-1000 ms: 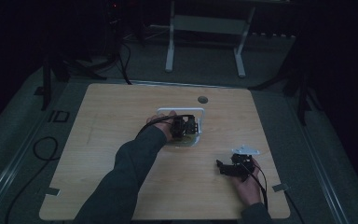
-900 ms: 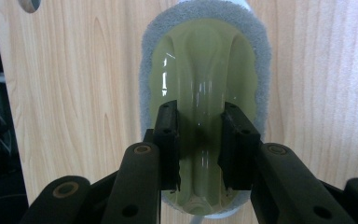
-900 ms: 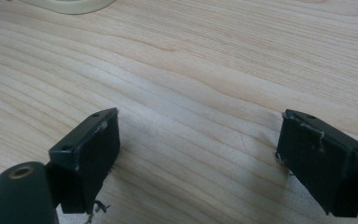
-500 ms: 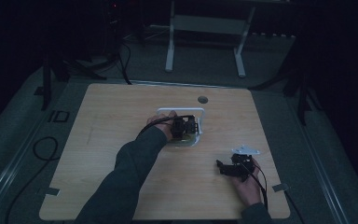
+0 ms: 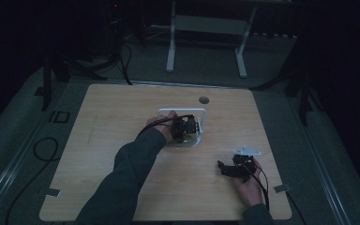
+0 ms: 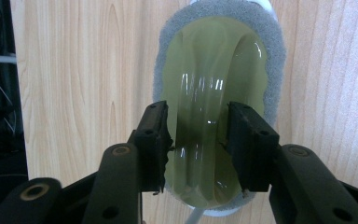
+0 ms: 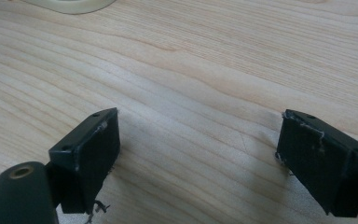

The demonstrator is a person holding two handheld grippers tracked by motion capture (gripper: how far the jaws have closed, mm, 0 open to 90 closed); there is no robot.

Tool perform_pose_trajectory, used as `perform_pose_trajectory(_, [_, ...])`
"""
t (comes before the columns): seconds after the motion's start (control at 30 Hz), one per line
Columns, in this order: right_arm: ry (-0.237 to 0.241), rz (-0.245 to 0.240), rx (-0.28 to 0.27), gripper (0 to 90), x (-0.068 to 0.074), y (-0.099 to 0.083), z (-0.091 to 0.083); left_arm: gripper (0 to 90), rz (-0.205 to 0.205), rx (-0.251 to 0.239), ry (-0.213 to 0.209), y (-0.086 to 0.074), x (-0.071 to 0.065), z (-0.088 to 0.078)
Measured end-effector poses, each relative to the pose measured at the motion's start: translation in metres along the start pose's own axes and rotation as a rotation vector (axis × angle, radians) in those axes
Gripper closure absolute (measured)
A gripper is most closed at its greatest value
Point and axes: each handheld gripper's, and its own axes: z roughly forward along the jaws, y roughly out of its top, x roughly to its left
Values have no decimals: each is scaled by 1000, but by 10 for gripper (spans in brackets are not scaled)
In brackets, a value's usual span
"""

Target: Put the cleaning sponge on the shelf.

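A scrubber with a yellow-green translucent handle (image 6: 214, 60) and a grey pad (image 6: 265, 32) lies on the wooden table (image 6: 74, 70). My left gripper (image 6: 198, 140) straddles the handle's raised ridge, both jaws pressed against its sides. From above, the left gripper (image 5: 183, 129) sits over the white-edged scrubber (image 5: 200, 115) near the table's middle. My right gripper (image 5: 234, 168) rests low at the front right, and its own view shows the gripper (image 7: 196, 158) open wide with bare wood between the jaws.
A round hole (image 5: 204, 100) sits in the table near its far edge. Cables (image 5: 42, 150) trail on the floor at left, and a white stand (image 5: 206, 28) is behind the table. A pale rim (image 7: 70, 4) peeks in at the right gripper view's top.
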Motion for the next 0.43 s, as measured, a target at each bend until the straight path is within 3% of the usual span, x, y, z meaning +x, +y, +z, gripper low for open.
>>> perform_pose_trajectory(0.2, [0, -2, -1, 128, 0, 0, 0, 521, -17, -31, 8, -2, -1, -13])
perform_pose_trajectory(0.43, [0, -1, -1, 128, 0, 0, 0, 430, -65, -86, -16, -10, -6, -38])
